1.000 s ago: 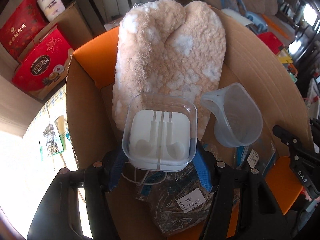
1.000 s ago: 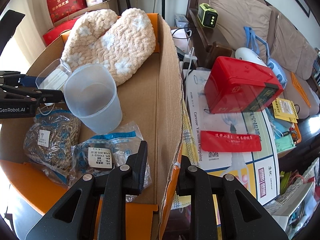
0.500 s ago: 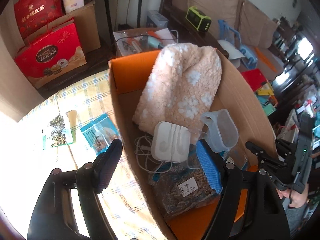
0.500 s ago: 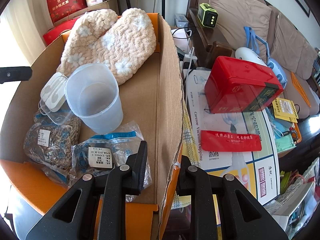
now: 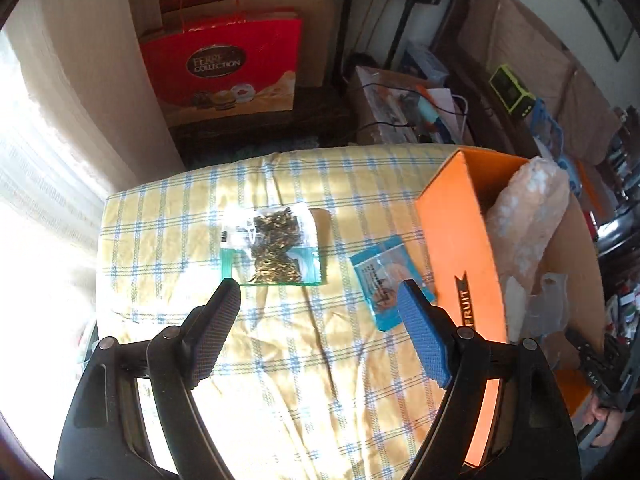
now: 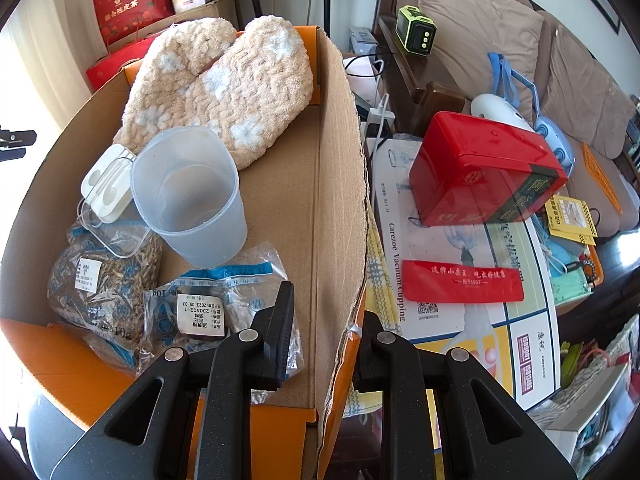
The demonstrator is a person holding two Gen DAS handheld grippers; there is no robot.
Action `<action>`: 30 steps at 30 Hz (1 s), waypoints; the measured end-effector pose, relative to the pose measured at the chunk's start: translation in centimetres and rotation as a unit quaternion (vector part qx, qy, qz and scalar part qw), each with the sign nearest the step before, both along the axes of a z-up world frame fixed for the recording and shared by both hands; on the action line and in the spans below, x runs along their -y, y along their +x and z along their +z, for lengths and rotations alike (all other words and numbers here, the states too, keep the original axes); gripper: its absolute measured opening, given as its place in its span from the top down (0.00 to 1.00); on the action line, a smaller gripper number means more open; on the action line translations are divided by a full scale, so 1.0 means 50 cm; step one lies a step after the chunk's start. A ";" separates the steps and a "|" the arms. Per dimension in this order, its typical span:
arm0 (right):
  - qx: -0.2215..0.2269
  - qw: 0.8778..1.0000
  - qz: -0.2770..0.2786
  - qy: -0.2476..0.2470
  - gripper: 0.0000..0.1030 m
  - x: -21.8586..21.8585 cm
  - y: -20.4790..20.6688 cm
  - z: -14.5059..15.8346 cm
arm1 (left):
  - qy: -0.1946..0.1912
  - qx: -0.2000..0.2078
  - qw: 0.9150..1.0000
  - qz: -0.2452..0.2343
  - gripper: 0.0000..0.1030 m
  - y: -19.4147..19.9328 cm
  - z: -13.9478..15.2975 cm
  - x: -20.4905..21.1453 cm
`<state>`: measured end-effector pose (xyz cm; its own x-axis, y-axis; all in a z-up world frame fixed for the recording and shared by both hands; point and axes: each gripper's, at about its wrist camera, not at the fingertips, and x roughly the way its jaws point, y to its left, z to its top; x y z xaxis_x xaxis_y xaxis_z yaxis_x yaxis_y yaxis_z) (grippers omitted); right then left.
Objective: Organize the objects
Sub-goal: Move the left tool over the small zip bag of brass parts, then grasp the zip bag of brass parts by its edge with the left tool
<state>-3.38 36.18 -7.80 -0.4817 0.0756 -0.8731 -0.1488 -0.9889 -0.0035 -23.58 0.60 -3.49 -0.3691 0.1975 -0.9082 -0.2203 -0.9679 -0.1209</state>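
Note:
My left gripper (image 5: 318,298) is open and empty above the checked tablecloth (image 5: 280,360). A clear bag of dried herbs (image 5: 272,246) lies ahead of it, and a blue packet (image 5: 384,276) lies beside the orange cardboard box (image 5: 460,248). In the right wrist view the box (image 6: 320,208) holds fluffy beige slippers (image 6: 224,80), a clear measuring cup (image 6: 188,196), a white earphone case (image 6: 106,184) and two herb bags (image 6: 104,280). My right gripper (image 6: 326,312) straddles the box's right wall (image 6: 352,200) and grips it.
A red Ferrero bag (image 5: 224,68) stands on the floor beyond the table. Right of the box lie a red tin (image 6: 484,176), a red packet (image 6: 460,280) and a cupping-set carton (image 6: 460,312). A sofa (image 6: 500,32) stands behind.
My left gripper let go of the earphone case inside the box, opened, and swung left out over the tablecloth. The right gripper has not moved.

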 end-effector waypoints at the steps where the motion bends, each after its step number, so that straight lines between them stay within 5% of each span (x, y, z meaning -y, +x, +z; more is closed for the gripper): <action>1: 0.000 1.000 0.000 0.000 0.77 0.000 0.000 0.000 | -0.006 0.006 1.000 0.012 0.24 -0.010 -0.012 0.013; 15: 0.003 1.000 -0.001 0.001 0.77 0.000 -0.001 -0.001 | 0.018 0.064 0.994 0.087 0.25 -0.055 -0.121 0.100; 23: 0.004 1.000 -0.001 0.001 0.77 -0.001 0.000 0.000 | 0.060 0.083 0.989 0.106 0.52 -0.069 -0.152 0.119; 30: 0.004 1.000 -0.001 0.002 0.77 0.000 0.000 0.000 | 0.096 0.084 0.985 0.119 0.57 -0.082 -0.156 0.132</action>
